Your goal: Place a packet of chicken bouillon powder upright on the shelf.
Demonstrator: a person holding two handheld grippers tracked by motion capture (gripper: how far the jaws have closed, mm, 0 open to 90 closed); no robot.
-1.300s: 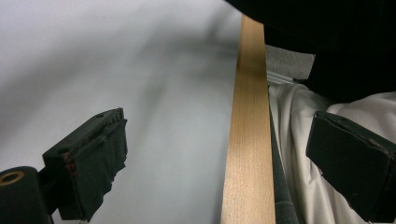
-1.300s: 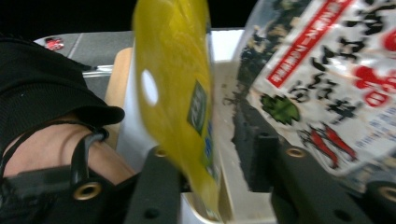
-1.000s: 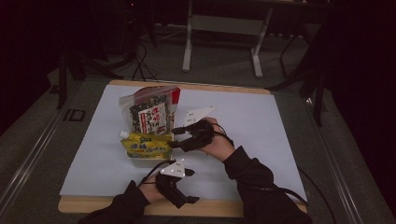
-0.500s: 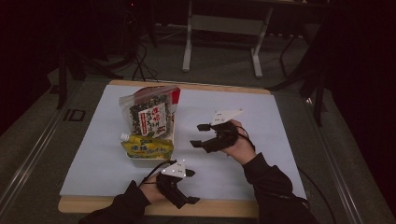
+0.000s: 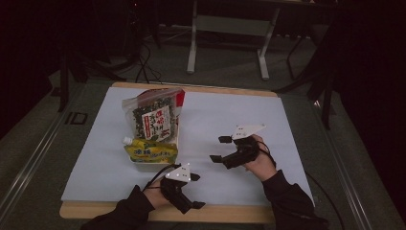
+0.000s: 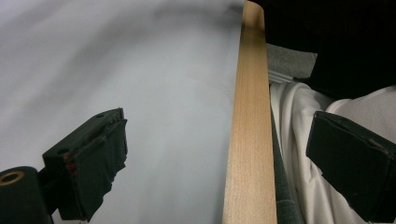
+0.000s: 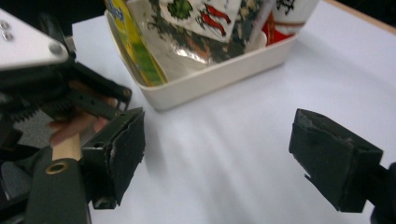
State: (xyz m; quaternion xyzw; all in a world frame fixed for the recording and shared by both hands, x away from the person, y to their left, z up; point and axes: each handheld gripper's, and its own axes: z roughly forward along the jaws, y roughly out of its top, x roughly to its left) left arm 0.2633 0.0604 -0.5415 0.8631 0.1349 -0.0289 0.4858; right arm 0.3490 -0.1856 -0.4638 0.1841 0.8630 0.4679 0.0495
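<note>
White tray [image 7: 219,79]: yellow pouch [image 5: 151,152], seaweed bag [image 5: 153,120] inside | left gripper [image 5: 184,194] jaws released | right gripper [image 5: 225,149] jaws released

A white sheet [image 5: 215,120] covers the desk [image 5: 191,213], whose bare wooden edge shows along the near side. Toward the left of the desk stands a shallow cream tray [image 7: 219,77]. In it lean a clear bag of dark seaweed snack [image 5: 152,117] with a white and red label, a yellow pouch [image 5: 151,152] with a white cap at the tray's near end, and a red and white packet [image 5: 178,103] behind them. Beyond the far edge, a grey metal frame [image 5: 230,33] stands on the floor.
</note>
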